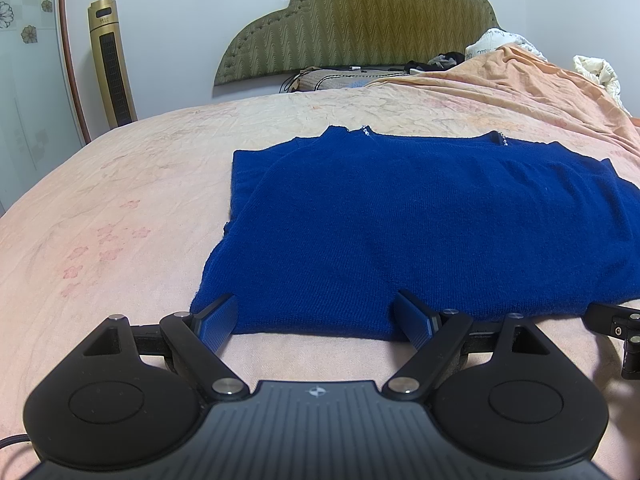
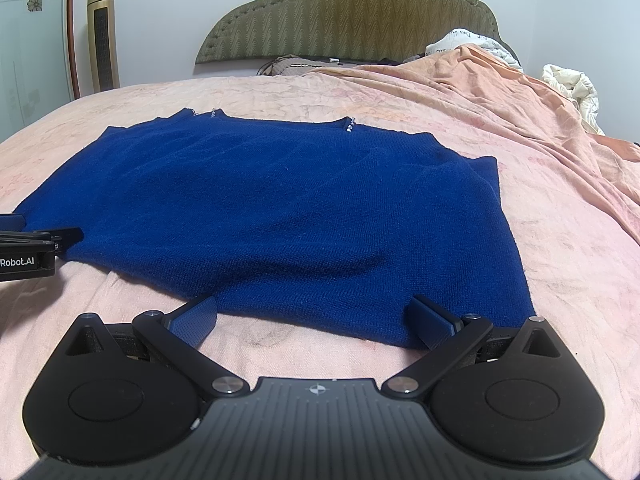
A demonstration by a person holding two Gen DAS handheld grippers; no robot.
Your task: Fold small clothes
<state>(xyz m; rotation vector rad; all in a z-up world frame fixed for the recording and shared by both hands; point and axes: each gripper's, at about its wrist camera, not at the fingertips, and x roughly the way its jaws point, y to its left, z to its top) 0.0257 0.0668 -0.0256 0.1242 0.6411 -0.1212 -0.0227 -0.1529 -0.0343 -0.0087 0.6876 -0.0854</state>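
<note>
Sweater (image 1: 420, 232) flat on bed (image 1: 120, 208), both grippers' jaws spread wide at its near hem.

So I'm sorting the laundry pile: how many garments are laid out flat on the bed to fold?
1. A blue knit sweater lies flat on the pink bedsheet, its near hem at both open grippers. Dark clothes bunched by the headboard may hide more.
</note>
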